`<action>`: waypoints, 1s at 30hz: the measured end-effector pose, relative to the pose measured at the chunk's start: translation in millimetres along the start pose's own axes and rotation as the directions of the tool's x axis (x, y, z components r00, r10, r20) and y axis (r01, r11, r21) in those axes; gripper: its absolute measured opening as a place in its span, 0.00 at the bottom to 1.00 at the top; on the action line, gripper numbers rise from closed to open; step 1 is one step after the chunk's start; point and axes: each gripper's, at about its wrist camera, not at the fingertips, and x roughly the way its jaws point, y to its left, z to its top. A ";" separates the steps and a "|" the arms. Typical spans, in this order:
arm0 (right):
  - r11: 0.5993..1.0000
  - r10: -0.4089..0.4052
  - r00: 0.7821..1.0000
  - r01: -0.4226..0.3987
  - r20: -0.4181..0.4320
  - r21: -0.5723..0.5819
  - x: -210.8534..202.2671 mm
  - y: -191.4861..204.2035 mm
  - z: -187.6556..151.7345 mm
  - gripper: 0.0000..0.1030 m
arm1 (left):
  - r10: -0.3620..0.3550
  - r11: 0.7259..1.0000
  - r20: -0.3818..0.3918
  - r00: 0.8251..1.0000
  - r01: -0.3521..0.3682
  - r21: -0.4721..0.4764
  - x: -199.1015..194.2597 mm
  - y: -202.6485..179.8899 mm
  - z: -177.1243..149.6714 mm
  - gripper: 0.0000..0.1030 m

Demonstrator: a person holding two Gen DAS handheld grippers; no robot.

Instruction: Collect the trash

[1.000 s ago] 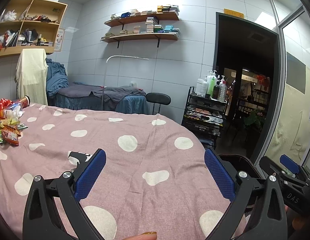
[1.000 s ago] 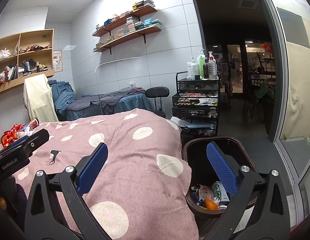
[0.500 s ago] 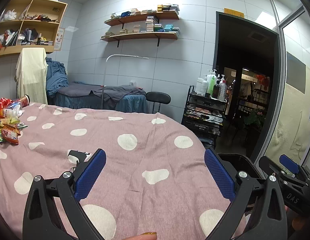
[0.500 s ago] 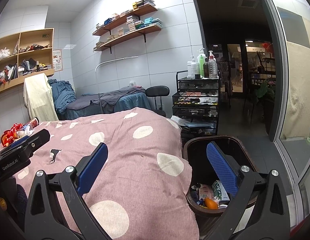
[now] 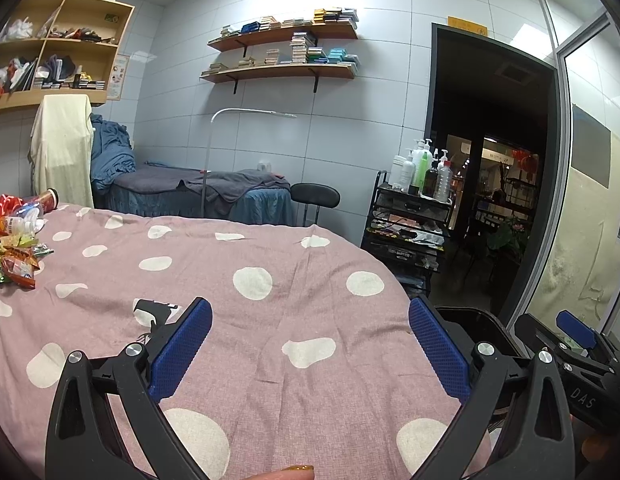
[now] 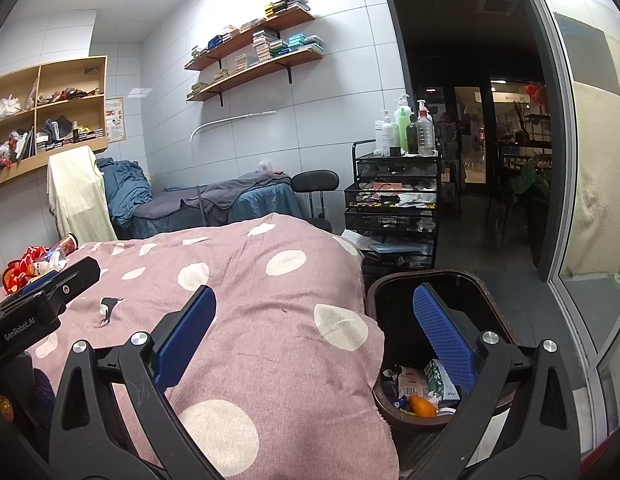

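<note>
Over pink white-spotted bedspread: my left claw and right claw, both released, empty; dark round bin alongside awaits far snack-wrapper litter.

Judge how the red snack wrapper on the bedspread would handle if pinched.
The wrapper looks crumpled and thin, so probably floppy and light. Its glossy film may slip. It lies in a pile with other wrappers, so neighbours might drag along.
</note>
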 end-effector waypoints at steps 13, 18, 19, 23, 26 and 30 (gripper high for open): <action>1.000 -0.002 1.000 0.002 -0.008 0.002 2.7 -0.1 -3.5 0.95 | -0.012 1.000 -0.009 1.000 0.012 0.000 2.6 -1.6 -5.5 0.95; 1.000 -0.004 1.000 0.004 -0.010 0.004 3.4 -0.6 -3.9 0.95 | -0.017 1.000 -0.012 1.000 0.017 -0.001 3.8 -1.8 -7.0 0.95; 1.000 -0.003 1.000 0.003 -0.010 0.003 3.6 -0.3 -3.0 0.95 | -0.017 1.000 -0.013 1.000 0.017 0.000 3.7 -2.0 -7.1 0.95; 1.000 -0.003 1.000 0.003 -0.010 0.002 3.2 -0.2 -3.2 0.95 | -0.017 1.000 -0.013 1.000 0.017 -0.001 3.4 -2.4 -7.0 0.95; 1.000 -0.003 1.000 0.003 -0.012 0.004 3.5 -0.1 -2.7 0.95 | -0.016 1.000 -0.014 1.000 0.016 -0.002 2.9 -3.0 -7.4 0.95; 1.000 -0.007 1.000 0.007 -0.017 0.007 4.5 -0.9 -4.1 0.95 | -0.016 1.000 -0.020 1.000 0.016 0.000 4.8 -3.7 -9.3 0.95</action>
